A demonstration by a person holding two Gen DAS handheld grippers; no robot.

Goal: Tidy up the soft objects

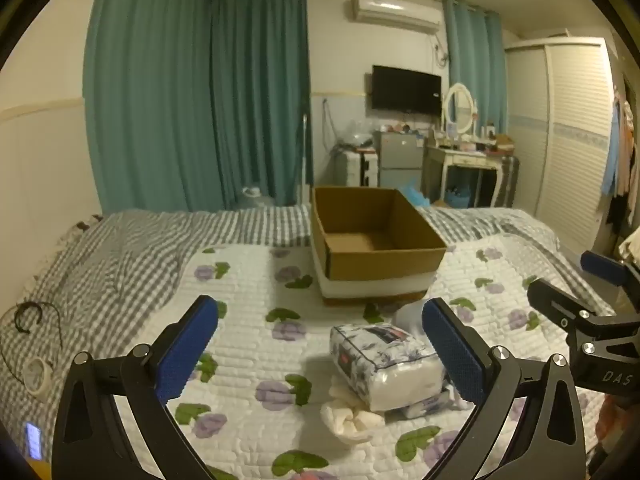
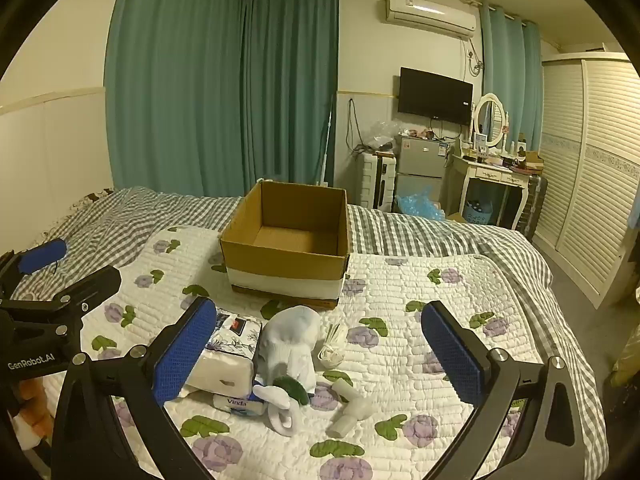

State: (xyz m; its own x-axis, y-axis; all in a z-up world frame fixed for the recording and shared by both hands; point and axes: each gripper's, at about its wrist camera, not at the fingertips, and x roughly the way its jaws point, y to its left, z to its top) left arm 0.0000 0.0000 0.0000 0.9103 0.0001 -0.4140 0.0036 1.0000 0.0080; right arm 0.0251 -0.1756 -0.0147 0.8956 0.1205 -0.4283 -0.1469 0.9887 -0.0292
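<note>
An open, empty cardboard box (image 1: 376,240) (image 2: 288,240) stands on the floral quilt mid-bed. In front of it lie a soft tissue pack (image 1: 384,364) (image 2: 224,356), a small Vinda tissue packet (image 2: 238,403), a cream cloth (image 1: 352,420), a pale blue-white plush toy (image 2: 290,354), a coiled white cable (image 2: 332,344) and a white plastic piece (image 2: 352,412). My left gripper (image 1: 320,354) is open, hovering before the tissue pack. My right gripper (image 2: 320,354) is open above the plush toy.
The bed has a floral quilt (image 2: 400,320) over a grey checked sheet (image 1: 120,252). A tape roll (image 1: 36,376), a cable and a phone (image 1: 33,440) lie at the left edge. Curtains, fridge, dresser and wardrobe (image 2: 592,184) stand beyond the bed.
</note>
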